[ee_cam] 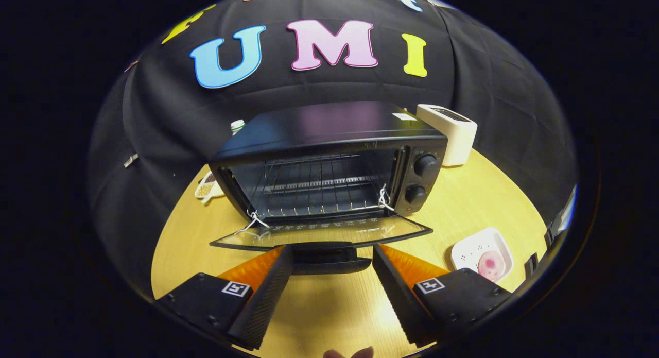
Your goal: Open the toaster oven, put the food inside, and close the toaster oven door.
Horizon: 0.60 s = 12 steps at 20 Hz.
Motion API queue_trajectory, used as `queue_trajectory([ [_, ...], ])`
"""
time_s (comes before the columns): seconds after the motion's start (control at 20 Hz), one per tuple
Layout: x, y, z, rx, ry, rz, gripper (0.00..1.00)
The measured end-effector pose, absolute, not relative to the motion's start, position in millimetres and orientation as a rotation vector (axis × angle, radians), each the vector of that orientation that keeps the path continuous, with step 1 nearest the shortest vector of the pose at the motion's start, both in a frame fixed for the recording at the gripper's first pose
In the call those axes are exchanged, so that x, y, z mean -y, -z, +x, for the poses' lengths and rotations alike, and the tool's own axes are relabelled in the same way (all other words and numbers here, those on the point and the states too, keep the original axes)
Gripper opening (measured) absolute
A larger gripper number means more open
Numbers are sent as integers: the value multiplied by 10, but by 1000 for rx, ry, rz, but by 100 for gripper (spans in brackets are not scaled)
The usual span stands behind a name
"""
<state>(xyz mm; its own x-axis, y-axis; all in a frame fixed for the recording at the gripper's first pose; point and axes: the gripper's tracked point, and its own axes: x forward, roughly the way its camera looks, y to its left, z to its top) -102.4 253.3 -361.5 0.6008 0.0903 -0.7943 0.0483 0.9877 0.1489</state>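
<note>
A black toaster oven (329,136) stands on the wooden table (329,306), its glass door (319,233) folded down flat and its wire rack (319,193) bare. The door's black handle (329,260) lies just ahead of my fingertips, in line with the gap between them. My gripper (332,255) is open, its two fingers spread wide with nothing held. To the right of the right finger a white square dish (476,247) holds a pink round piece of food (490,264).
A white box-shaped appliance (453,131) stands behind the oven's right corner. A small patterned item (208,187) and a white bottle cap (237,125) sit behind the oven's left side. Two knobs (425,165) sit on the oven's right panel.
</note>
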Motion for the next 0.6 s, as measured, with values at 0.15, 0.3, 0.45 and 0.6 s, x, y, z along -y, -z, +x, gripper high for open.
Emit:
queue_trajectory([
  [0.15, -2516, 3794, -1230, -972, -40, 128, 100],
  [0.3, -2523, 3983, -1381, -1034, -60, 116, 100],
  [0.45, -2558, 4086, -1501, -1073, -89, 115, 100],
  [0.6, -2532, 4114, -1511, -1089, -109, 119, 100],
])
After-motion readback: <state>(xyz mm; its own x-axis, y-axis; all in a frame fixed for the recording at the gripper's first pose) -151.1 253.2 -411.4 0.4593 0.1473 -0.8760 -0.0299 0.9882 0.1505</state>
